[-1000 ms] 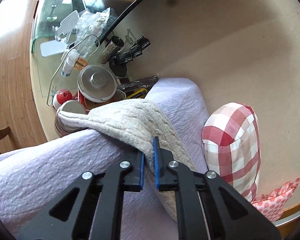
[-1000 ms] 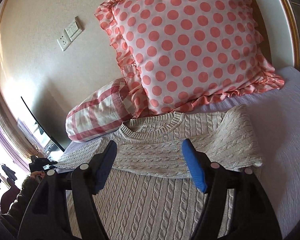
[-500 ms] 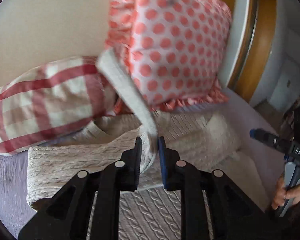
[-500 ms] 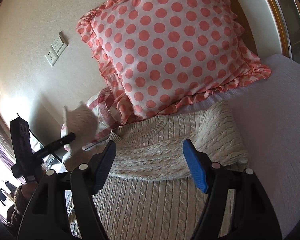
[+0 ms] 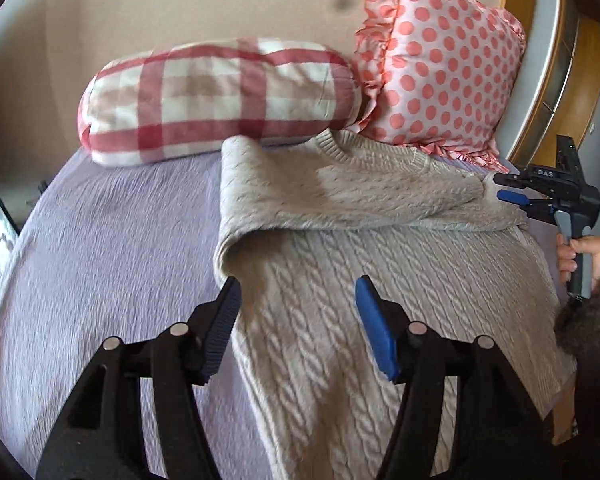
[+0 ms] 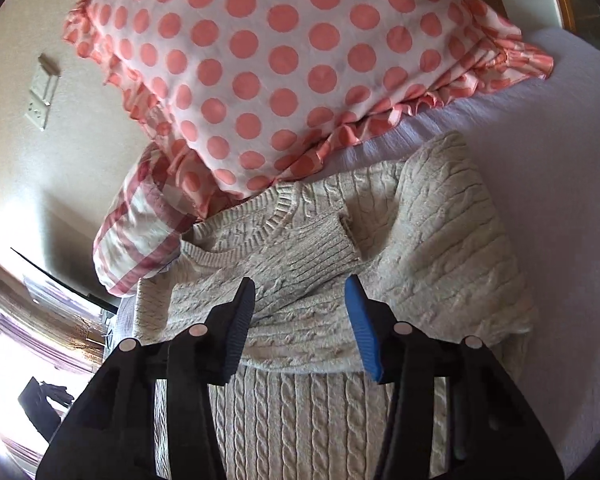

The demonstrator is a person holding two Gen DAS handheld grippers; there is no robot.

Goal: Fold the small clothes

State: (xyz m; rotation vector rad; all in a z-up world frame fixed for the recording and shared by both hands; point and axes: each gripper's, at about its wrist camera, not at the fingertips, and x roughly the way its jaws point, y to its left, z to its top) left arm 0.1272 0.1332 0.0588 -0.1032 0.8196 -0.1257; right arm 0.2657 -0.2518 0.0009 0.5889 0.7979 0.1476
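A cream cable-knit sweater lies flat on the lilac bedspread, neck toward the pillows. Both sleeves are folded across its chest; the left sleeve lies on top, and its ribbed cuff shows in the right wrist view. My left gripper is open and empty, hovering over the sweater's left edge. My right gripper is open and empty above the folded sleeves of the sweater; it also shows in the left wrist view at the sweater's right shoulder.
A red-checked pillow and a pink polka-dot pillow lean on the wall behind the sweater's neck. A wall socket is at the left. The bed's right edge and a wooden frame are at the right.
My left gripper carried the left sleeve across the chest, opened and let it go, then drew back. My right gripper stayed open and moved closer over the sweater.
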